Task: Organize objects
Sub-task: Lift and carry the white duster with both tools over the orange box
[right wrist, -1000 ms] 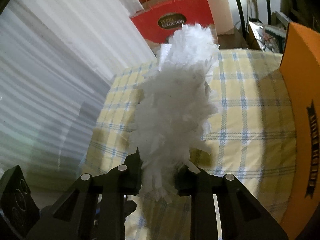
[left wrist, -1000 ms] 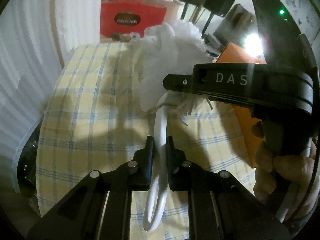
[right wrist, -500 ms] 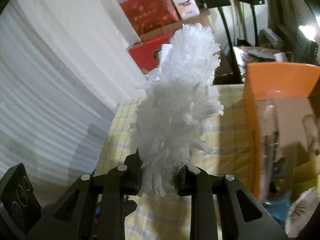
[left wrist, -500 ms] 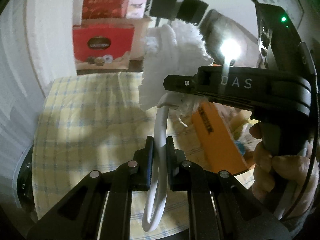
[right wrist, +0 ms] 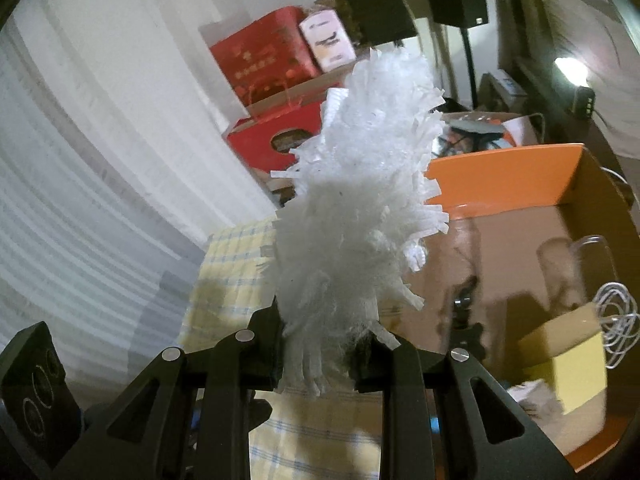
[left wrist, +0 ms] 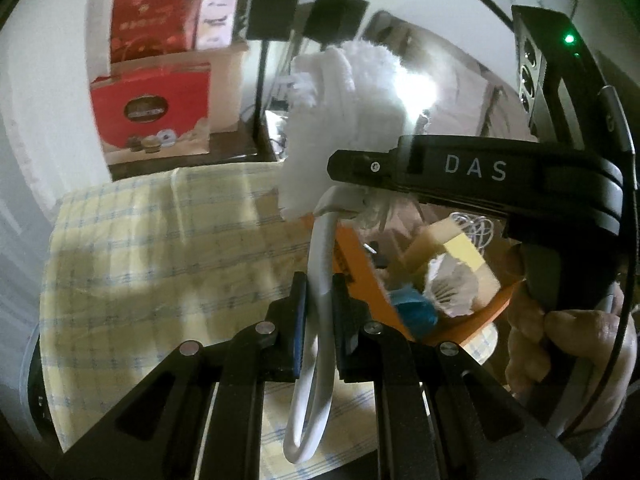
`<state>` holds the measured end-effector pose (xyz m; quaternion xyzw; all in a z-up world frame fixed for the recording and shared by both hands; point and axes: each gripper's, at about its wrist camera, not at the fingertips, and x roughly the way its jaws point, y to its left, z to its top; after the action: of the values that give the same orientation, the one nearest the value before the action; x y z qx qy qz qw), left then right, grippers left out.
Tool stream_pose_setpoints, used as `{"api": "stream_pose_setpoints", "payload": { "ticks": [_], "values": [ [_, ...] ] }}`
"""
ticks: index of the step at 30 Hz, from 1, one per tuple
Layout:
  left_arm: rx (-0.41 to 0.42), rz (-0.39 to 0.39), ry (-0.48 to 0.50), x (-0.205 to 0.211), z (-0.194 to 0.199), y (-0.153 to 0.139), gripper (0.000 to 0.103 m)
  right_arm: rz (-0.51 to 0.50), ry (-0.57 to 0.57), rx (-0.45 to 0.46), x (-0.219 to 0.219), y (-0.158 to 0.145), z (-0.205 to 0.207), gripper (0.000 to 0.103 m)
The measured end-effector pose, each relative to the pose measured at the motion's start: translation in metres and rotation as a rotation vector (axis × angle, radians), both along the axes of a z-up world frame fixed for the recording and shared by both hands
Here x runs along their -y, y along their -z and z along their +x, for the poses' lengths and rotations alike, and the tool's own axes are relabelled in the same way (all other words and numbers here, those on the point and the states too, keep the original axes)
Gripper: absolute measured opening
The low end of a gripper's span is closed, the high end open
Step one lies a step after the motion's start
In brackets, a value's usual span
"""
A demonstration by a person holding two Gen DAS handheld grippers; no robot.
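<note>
Duster upright, fluffy head up, handle down.

The duster stands upright between the right gripper's jaws, its handle running down between the left gripper's jaws. The box sits on the desk, right of the duster. In it lie a sponge, a whisk and a ball. Behind the desk, cartons are stacked.
</note>
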<state>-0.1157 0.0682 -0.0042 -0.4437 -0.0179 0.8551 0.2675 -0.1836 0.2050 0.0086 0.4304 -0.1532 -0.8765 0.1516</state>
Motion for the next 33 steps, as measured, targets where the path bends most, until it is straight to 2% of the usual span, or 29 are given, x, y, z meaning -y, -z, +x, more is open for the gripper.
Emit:
{"api": "stream_pose_setpoints", "payload": {
  "ticks": [4, 17, 27, 33],
  "values": [
    [-0.014, -0.016, 0.052, -0.023, -0.002, -0.002, 0.011, 0.005, 0.029, -0.004, -0.023, -0.005, 0.005, 0.023],
    [0.030, -0.024, 0.172, -0.089, -0.015, 0.002, 0.011, 0.020, 0.115, 0.021, -0.091, -0.004, 0.007, 0.023],
    [0.067, -0.048, 0.223, -0.130, -0.023, 0.009, 0.011, 0.019, 0.157, 0.056, -0.131, 0.005, 0.002, 0.024],
    [0.097, -0.061, 0.235, -0.145, -0.030, 0.022, 0.011, -0.015, 0.189, 0.084, -0.154, 0.017, -0.001, 0.024]
  ]
}}
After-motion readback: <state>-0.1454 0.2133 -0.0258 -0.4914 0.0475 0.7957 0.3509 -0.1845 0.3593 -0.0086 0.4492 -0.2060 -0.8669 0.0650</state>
